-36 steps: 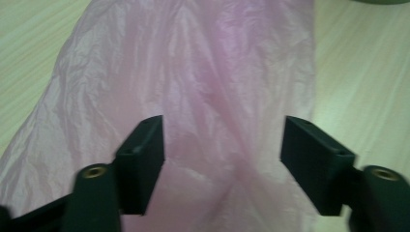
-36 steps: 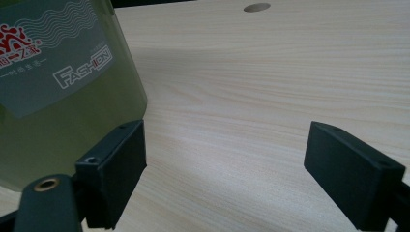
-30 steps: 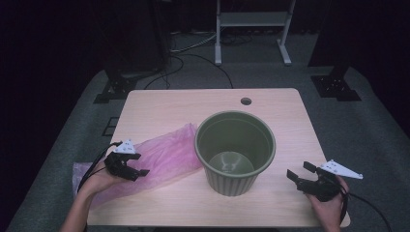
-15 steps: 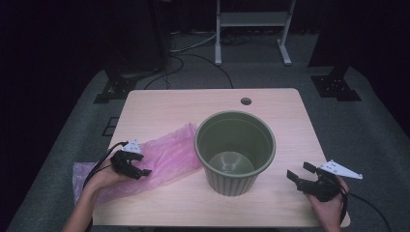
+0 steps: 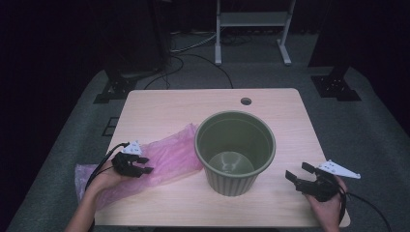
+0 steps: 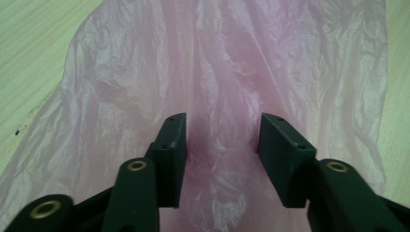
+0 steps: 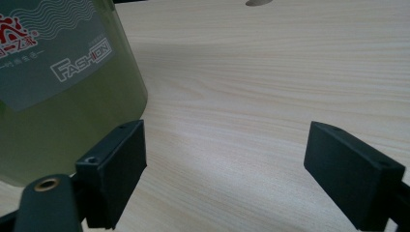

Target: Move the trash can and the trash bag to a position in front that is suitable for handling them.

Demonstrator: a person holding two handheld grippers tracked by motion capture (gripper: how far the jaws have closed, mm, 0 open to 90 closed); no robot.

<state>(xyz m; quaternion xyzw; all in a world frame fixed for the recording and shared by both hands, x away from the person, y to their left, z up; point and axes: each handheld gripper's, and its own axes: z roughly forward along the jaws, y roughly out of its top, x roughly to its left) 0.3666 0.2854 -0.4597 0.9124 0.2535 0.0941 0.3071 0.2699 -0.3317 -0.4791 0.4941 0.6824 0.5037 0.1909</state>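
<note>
One crinkled pink plastic bag; ribbed round green bin.

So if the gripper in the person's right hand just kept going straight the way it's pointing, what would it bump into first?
Probably the green ribbed plastic bucket. The right gripper, jaws open and empty, points left across the pale wooden table toward the bucket's lower wall, though its own view suggests it might just graze past.

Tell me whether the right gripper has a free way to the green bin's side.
Probably yes. The right gripper stands open on bare table just beside the green bin, with nothing between them; the pink bag lies on the bin's far side.
</note>
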